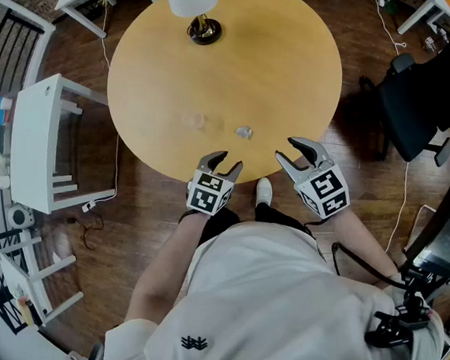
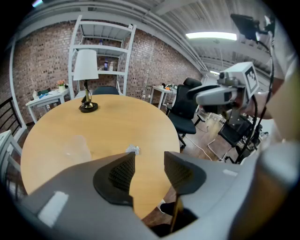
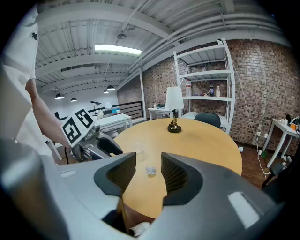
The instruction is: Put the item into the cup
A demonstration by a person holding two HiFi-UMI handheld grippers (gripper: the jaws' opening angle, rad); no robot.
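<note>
A small crinkled silvery item lies on the round wooden table near its front edge. A clear plastic cup stands upright a little to the item's left. My left gripper hovers at the table's front edge, jaws open and empty. My right gripper hangs beside it to the right, also open and empty. In the left gripper view the cup and the item sit beyond the left gripper. In the right gripper view the item and the cup show past the right gripper.
A table lamp with a white shade stands at the table's far side. A white shelf unit is on the floor to the left, and a black office chair to the right. The person's shoe shows below the table edge.
</note>
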